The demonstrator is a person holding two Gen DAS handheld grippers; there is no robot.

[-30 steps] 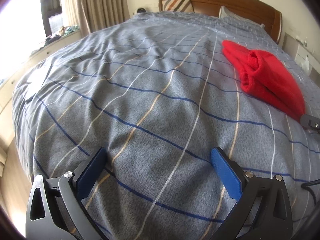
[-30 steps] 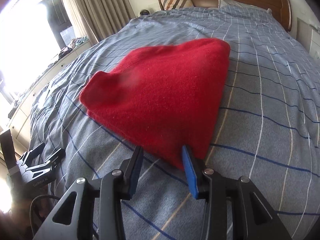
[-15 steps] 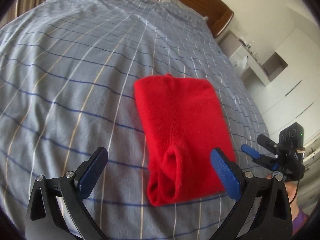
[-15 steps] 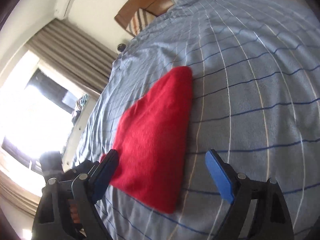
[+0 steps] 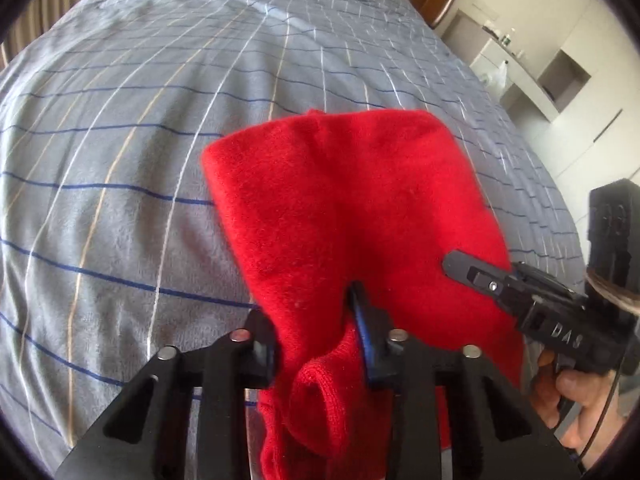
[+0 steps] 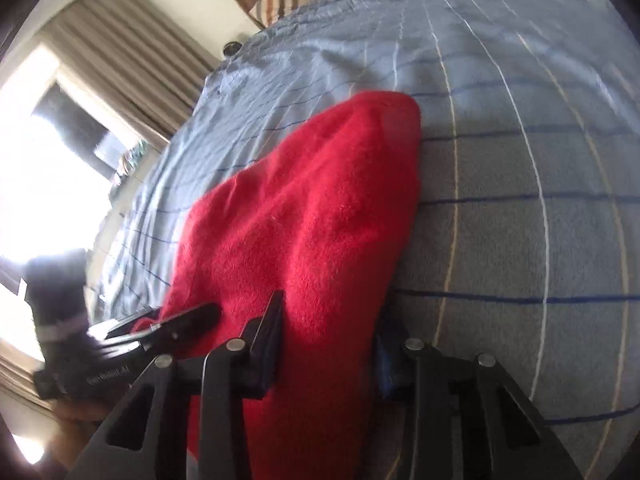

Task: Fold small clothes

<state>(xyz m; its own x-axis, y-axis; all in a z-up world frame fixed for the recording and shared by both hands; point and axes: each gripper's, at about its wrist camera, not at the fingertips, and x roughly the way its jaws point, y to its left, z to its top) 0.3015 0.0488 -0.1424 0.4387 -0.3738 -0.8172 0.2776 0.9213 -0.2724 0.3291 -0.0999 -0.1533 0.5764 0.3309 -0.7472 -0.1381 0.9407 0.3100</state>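
Now my left gripper (image 5: 316, 344) and right gripper (image 6: 328, 344) have jaws closing, each pinching the near edge of the red knit garment (image 5: 344, 208), low in frame, on the striped bedspread (image 5: 120, 160). Likely soft, light, floppy; best held at edges.

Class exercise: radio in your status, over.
Left gripper closing, red garment bunched between its jaws. Right gripper closing over the same garment's edge. Bedspread underneath, nothing in the way.
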